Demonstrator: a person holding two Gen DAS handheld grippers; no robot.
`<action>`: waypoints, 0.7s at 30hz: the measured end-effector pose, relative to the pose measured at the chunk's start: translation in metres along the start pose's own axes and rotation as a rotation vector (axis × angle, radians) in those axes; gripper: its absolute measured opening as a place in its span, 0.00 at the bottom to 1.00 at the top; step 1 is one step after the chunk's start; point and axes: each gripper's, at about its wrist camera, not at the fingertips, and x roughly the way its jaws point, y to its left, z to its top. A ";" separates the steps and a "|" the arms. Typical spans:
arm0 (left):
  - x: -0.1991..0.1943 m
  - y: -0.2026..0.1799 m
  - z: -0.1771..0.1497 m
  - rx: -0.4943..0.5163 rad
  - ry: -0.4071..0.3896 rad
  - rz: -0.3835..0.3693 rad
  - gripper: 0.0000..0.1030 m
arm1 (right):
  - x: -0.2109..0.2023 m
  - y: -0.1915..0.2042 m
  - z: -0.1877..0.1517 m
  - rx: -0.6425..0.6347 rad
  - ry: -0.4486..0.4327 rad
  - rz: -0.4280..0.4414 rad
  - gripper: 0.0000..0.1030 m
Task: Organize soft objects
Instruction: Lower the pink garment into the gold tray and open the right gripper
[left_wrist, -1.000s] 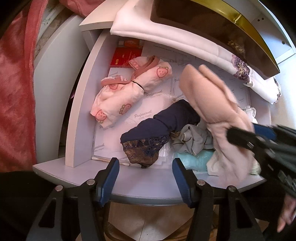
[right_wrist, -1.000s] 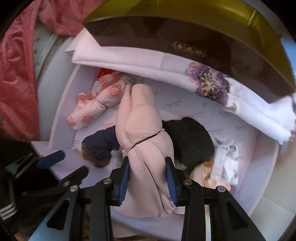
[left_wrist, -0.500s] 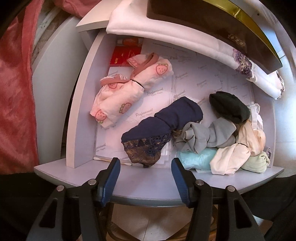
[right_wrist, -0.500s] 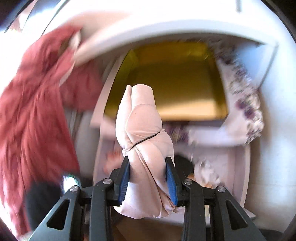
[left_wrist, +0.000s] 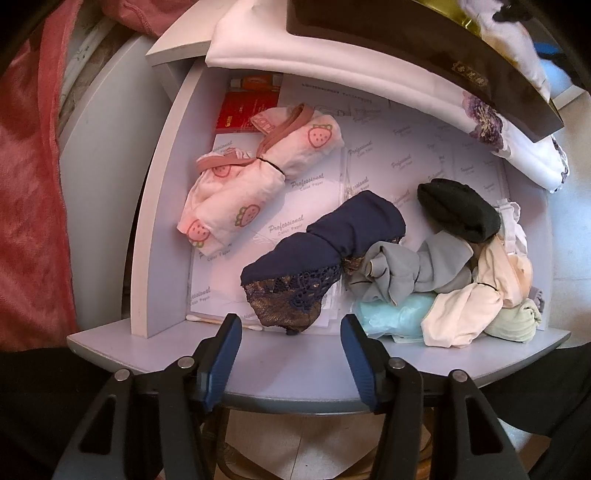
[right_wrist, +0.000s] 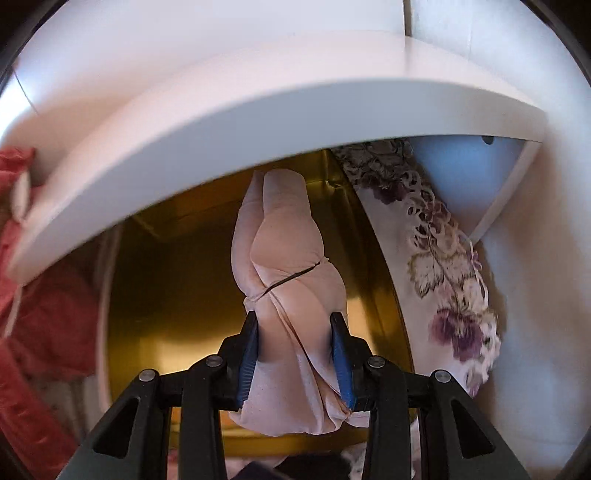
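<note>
The work area is a white shelf unit with an open drawer (left_wrist: 295, 365) below and a gold-lined box (right_wrist: 177, 295) in the compartment above, a floral cloth (right_wrist: 443, 280) draped under and beside it. The right gripper (right_wrist: 294, 354) is clamped on a pink rolled bundle (right_wrist: 288, 266) tied with a thin band and holds it in front of the box opening. The step in hand appears to be transfer of this bundle from drawer to box.

The next move calls for advancing the bundle under the white shelf board (right_wrist: 258, 122), which overhangs closely, then releasing it onto the bare gold floor.

The left gripper (left_wrist: 291, 354) hangs above the drawer's front edge, jaws apart and closing, nothing between them. A navy lace bundle (left_wrist: 321, 251) lies just ahead, with open room around a strawberry-print bundle (left_wrist: 258, 177).
</note>
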 end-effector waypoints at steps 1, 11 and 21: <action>0.000 0.000 0.000 0.002 0.000 0.003 0.55 | 0.005 0.000 -0.002 -0.009 0.004 -0.009 0.37; 0.002 -0.001 0.001 0.010 -0.002 0.014 0.55 | 0.030 -0.001 0.001 -0.085 0.021 -0.082 0.56; 0.002 -0.001 0.000 0.007 -0.009 0.013 0.55 | -0.008 -0.008 -0.007 -0.107 -0.023 -0.051 0.69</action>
